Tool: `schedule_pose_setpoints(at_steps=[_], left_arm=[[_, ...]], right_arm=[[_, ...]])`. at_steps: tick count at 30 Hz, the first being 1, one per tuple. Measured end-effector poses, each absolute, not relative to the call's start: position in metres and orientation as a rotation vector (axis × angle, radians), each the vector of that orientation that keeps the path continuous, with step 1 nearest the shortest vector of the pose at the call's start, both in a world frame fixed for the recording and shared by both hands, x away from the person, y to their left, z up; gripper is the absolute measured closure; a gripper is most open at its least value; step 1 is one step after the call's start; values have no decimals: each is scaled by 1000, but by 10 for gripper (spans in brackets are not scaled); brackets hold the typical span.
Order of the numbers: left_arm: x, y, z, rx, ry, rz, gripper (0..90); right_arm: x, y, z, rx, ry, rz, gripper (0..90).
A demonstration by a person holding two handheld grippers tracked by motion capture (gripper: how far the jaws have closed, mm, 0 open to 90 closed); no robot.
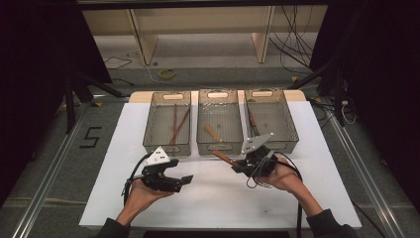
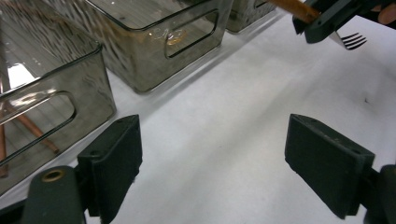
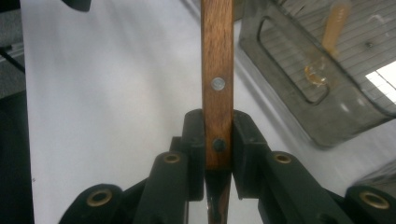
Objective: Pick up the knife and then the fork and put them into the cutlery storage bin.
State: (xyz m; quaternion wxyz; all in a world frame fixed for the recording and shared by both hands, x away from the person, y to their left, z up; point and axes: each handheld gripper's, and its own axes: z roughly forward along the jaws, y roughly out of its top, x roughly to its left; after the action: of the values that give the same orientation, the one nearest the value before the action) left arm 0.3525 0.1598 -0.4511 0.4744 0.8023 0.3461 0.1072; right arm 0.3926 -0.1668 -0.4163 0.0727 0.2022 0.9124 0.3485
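Observation:
My right gripper [image 1: 238,165] is shut on a fork with a brown wooden handle [image 1: 224,157], held just in front of the middle bin [image 1: 219,147]. In the right gripper view the handle [image 3: 217,70] runs straight up from between the black pads, which press on its riveted end. In the left gripper view the fork's metal tines [image 2: 351,40] stick out behind my right gripper [image 2: 322,18]. My left gripper [image 1: 185,179] hovers low over the white table with its jaws wide open. Nothing but bare table lies between its pads [image 2: 114,158].
Three clear grey bins stand in a row at the table's far side: the left bin [image 1: 167,147] holds long brown sticks [image 1: 176,124], the middle one a wooden-handled utensil [image 1: 213,131], the right bin [image 1: 287,144] another utensil [image 1: 251,119]. White sheet [image 1: 213,198] covers the table.

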Motion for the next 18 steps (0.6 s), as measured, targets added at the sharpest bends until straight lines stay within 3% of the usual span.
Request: schedule_pose_setpoints(at_steps=[18], left_arm=[[348, 171, -456, 1910, 852, 273, 181]], right_arm=[[418, -179, -399, 753, 2654, 1117, 779]])
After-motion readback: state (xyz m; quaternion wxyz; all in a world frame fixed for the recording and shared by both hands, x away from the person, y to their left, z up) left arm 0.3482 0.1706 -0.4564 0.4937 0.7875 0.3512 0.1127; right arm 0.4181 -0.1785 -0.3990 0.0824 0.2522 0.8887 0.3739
